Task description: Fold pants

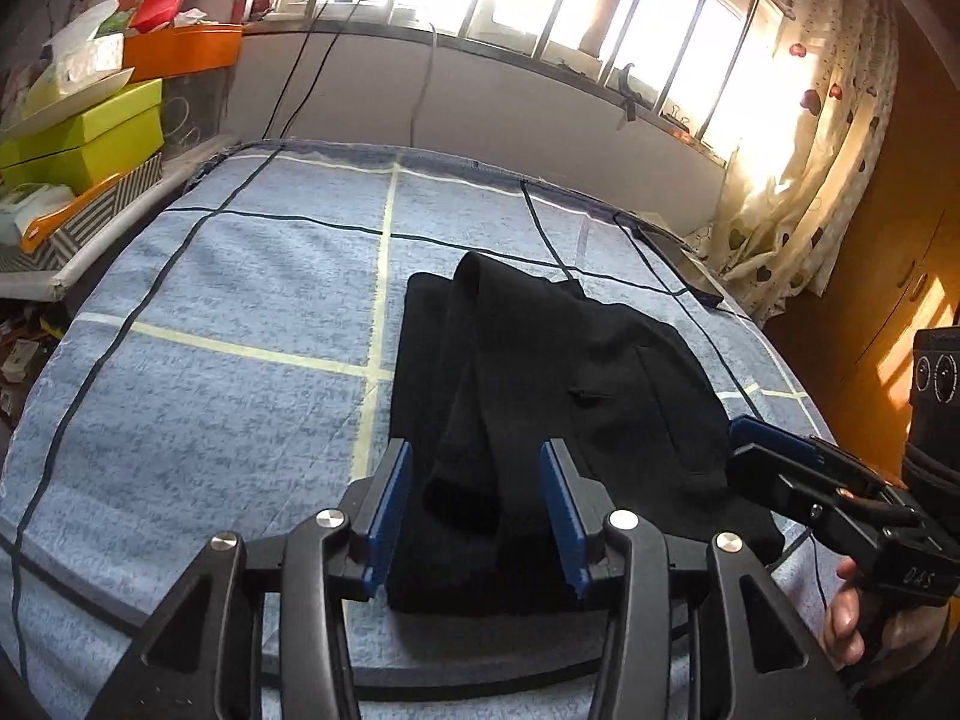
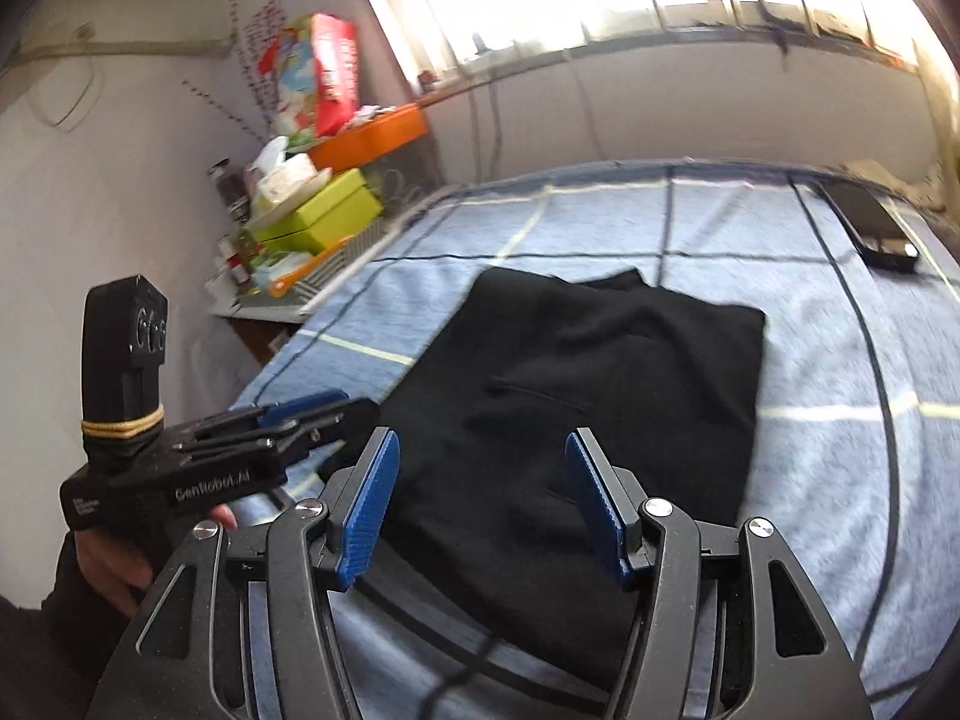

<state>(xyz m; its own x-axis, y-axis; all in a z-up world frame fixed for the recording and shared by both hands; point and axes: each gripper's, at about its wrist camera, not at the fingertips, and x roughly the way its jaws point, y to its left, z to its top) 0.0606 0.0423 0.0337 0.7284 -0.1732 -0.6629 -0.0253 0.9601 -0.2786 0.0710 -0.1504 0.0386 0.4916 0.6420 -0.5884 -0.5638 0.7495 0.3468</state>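
Both grippers, left gripper [image 1: 477,516] and right gripper [image 2: 483,507], stood spread and empty above the black pants [image 2: 576,390], folded on the checked bedspread [image 1: 240,288]. Fabric judged soft, light, limp; best pinched at a folded edge.

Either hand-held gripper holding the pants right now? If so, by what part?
Neither. The left hand-held gripper and right hand-held gripper are both open above the folded black pants.

Open blanket [image 1: 240,276] left of pants [image 1: 558,396]; boxes [image 1: 84,138] crowding far-left edge, phone [image 2: 876,228] far right.
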